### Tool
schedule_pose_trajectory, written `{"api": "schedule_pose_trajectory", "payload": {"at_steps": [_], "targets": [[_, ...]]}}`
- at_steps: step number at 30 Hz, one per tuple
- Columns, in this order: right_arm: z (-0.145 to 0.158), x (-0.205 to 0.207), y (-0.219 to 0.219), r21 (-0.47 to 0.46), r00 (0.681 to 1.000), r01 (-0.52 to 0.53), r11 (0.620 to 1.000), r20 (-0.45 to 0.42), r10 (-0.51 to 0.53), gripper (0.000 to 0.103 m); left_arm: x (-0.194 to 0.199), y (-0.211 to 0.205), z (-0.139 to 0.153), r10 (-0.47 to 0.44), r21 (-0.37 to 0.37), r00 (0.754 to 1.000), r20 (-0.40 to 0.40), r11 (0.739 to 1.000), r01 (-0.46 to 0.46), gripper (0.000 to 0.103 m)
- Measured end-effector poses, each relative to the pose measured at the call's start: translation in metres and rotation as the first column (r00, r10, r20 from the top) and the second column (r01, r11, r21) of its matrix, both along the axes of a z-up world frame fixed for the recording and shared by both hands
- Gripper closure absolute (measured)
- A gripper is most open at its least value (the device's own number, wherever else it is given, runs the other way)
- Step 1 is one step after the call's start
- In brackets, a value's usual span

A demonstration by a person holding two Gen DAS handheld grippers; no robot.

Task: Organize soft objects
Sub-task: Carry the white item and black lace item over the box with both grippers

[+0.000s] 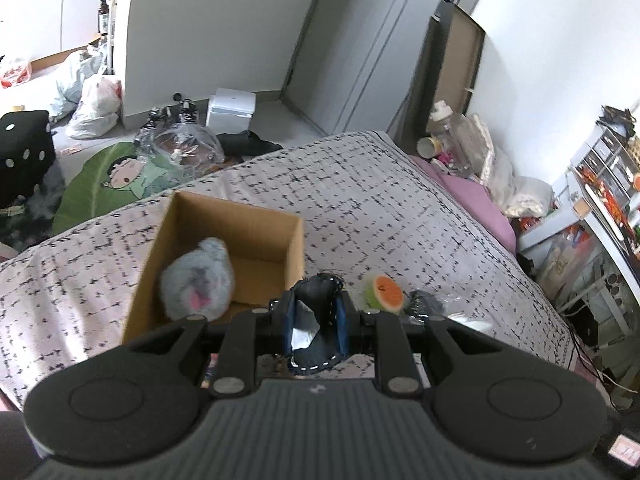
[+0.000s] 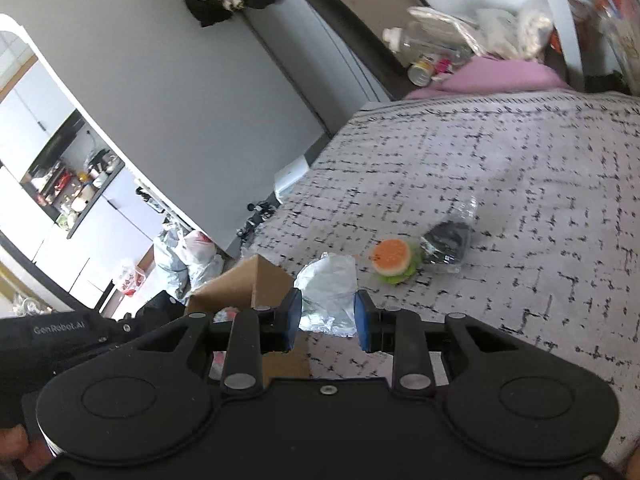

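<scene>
Brown cardboard box (image 1: 256, 232) ahead and to the left of the left gripper (image 1: 316, 320), open side up on the bed (image 1: 400, 208). Already holds a grey fluffy toy (image 1: 198, 284), so likely the home for all the soft things.

Left gripper squeezed shut on a dark blue pouch (image 1: 316, 296) with white stitches. Held up off the bed, close to the right wall of the box, likely so as to drop in next.

Right gripper (image 2: 325, 316) with pads spread apart. Shiny silver bag (image 2: 328, 292) right between and just past the pads, lying on the bed. Cannot tell if touching the pads. Looks lined up for a grab.

Further ahead and a bit to the right of the right gripper, a soft burger toy (image 2: 392, 262), and just beside it a dark thing in a clear bag (image 2: 446, 244). Both lying loose on the bed, not yet in the box. Easy to squash, so best picked up gently.
</scene>
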State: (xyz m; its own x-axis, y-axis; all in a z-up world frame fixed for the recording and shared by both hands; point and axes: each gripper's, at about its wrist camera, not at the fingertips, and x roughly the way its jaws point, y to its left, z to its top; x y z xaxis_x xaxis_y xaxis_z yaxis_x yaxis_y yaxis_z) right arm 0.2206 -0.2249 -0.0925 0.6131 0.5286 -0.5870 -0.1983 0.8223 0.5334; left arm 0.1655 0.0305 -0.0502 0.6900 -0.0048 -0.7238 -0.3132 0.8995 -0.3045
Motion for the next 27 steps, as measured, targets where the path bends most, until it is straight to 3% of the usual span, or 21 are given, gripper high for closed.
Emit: {"api": "schedule_pose_trajectory", "payload": {"at_steps": [14,27], "targets": [[0.012,0.003,0.036,-0.008,0.998,-0.063,0.998,0.017,0.063,0.075,0.000,0.046,-0.011,0.053,-0.013,0.998,-0.036,0.998,-0.053,0.083],[0.011,0.011,0.076,0.002,0.989,-0.144,0.990,0.009,0.144,0.075,0.009,0.076,-0.045,0.103,-0.020,0.980,-0.167,0.994,-0.108,0.081]]}}
